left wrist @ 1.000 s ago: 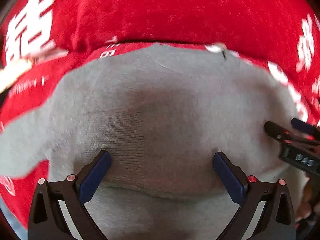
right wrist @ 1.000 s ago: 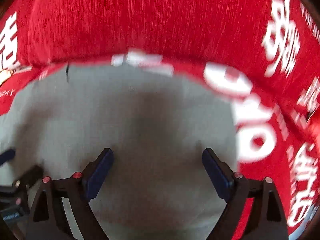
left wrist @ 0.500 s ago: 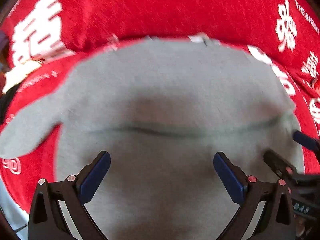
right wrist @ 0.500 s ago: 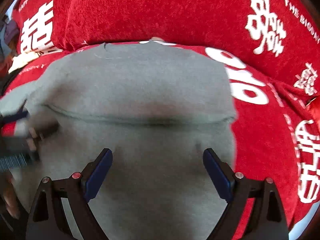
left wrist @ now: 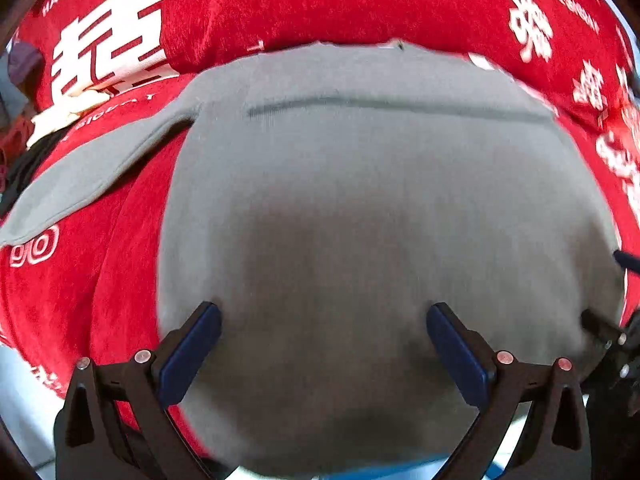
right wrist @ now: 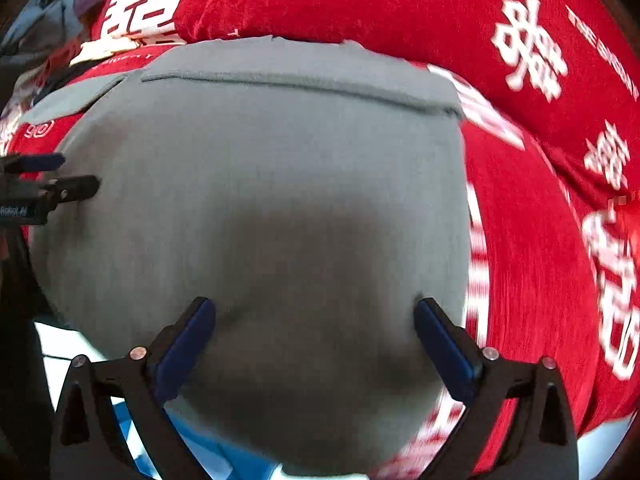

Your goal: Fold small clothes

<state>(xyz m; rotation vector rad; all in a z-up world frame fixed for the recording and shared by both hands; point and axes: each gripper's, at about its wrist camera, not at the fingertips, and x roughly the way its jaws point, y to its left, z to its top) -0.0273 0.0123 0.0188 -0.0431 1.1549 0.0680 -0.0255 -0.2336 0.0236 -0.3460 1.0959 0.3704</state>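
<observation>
A grey garment (left wrist: 360, 180) lies spread on a red cloth (left wrist: 320, 0) with white characters. A folded hem edge (left wrist: 400, 104) runs across its far part, and one sleeve (left wrist: 80, 176) sticks out to the left. My left gripper (left wrist: 324, 320) hangs open over the garment's near half with nothing between its pads. My right gripper (right wrist: 316, 316) hovers over the same garment (right wrist: 260, 160) near its right edge; its jaws are opening and nothing is held. Each gripper shows at the side of the other's view: the right gripper (left wrist: 612, 320) and the left gripper (right wrist: 60, 176).
The red cloth (right wrist: 540, 240) spreads wide to the right and behind, rising in a soft fold at the back. A jumble of dark and pale items (left wrist: 24, 80) sits at the far left. A pale blue-white surface (left wrist: 24, 420) shows at the near edge.
Both grippers have drawn back toward the garment's near edge. The folded hem edge, first under the left jaws, now lies far up in both views. Both stay open.
</observation>
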